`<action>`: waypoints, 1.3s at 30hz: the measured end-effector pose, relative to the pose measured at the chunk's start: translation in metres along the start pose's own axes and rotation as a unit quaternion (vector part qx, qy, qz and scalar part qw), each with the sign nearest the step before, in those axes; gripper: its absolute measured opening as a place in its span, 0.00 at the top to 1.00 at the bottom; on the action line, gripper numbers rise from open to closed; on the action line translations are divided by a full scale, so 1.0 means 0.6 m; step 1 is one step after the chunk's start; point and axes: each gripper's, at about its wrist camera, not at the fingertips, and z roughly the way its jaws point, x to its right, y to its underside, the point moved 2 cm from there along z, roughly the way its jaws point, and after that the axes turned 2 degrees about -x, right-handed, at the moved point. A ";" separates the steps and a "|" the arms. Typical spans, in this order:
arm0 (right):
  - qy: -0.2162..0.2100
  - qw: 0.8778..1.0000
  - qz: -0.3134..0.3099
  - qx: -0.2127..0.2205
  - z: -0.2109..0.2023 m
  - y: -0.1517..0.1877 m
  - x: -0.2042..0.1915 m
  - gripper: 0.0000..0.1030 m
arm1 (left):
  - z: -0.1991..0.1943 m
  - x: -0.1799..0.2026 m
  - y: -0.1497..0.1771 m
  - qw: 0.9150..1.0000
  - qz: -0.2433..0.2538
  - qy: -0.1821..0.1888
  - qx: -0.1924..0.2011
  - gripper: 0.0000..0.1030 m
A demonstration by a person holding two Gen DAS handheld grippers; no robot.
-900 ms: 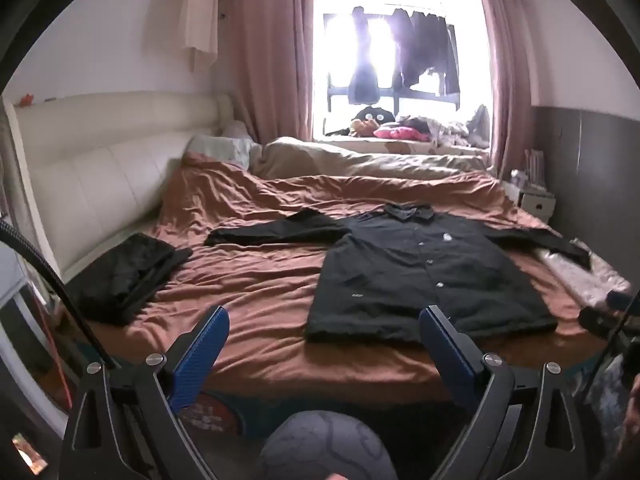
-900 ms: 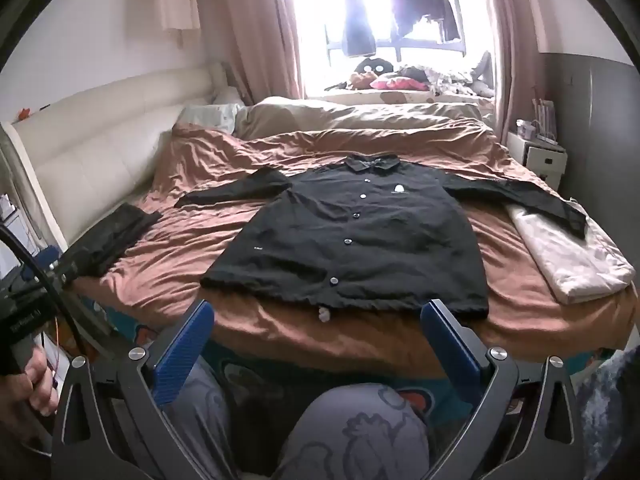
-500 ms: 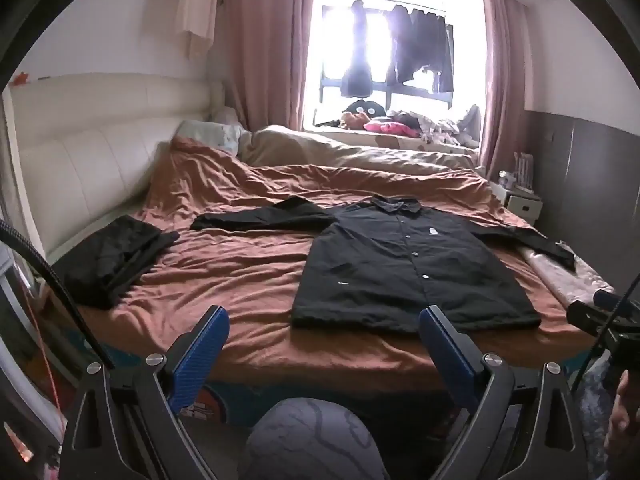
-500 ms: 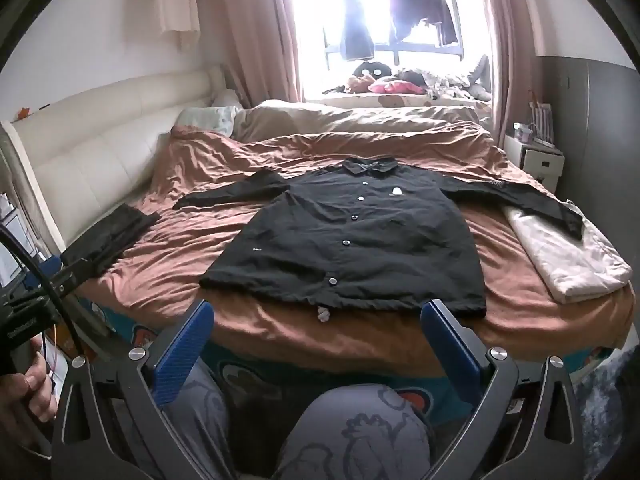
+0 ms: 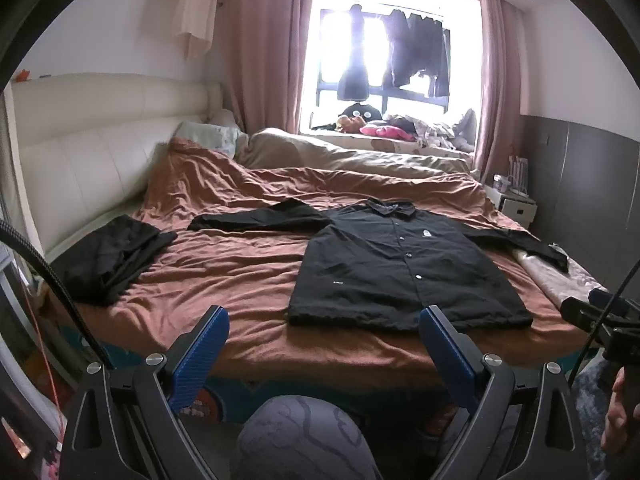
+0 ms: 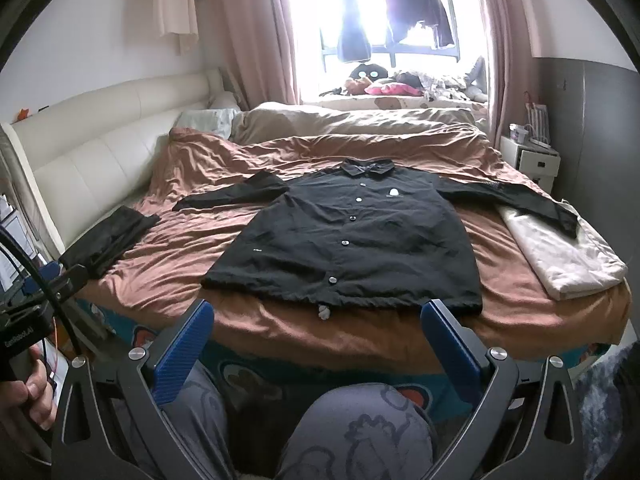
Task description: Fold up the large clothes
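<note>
Jacket (image 6: 344, 240) spread flat on the bed (image 6: 360, 336); folded garment (image 6: 108, 236) to its left; cloth (image 6: 560, 256) right.

matt black cloth jacket (image 6: 352, 240) on a creased brown cloth bedspread (image 6: 168, 256), glossy cream padded headboard (image 6: 100, 136).

Home bedroom, bed (image 6: 280, 332), curtained window (image 6: 384, 12)

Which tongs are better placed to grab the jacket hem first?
Right, probably. The right tongs sit centred below the black jacket; in the left tongs' view it lies off to the right. Both are open, short of the bed.
</note>
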 end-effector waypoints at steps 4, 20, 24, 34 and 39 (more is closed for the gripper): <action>0.001 1.000 0.004 0.004 -0.016 0.007 0.013 0.00 | -0.007 -0.003 0.004 1.000 -0.005 0.002 -0.003 0.06; 0.002 1.000 -0.001 0.009 -0.010 0.014 0.005 0.00 | -0.019 0.006 -0.006 1.000 0.003 0.000 0.015 0.06; -0.003 1.000 0.003 0.006 -0.006 0.015 0.008 0.00 | -0.020 0.005 -0.006 1.000 0.005 -0.004 0.014 0.06; 0.001 1.000 0.001 0.009 -0.016 0.013 0.004 0.00 | -0.020 0.002 -0.009 1.000 0.000 -0.005 0.013 0.06; -0.001 1.000 -0.003 0.009 -0.017 0.019 0.001 0.00 | -0.022 0.001 -0.008 1.000 0.001 -0.003 0.014 0.06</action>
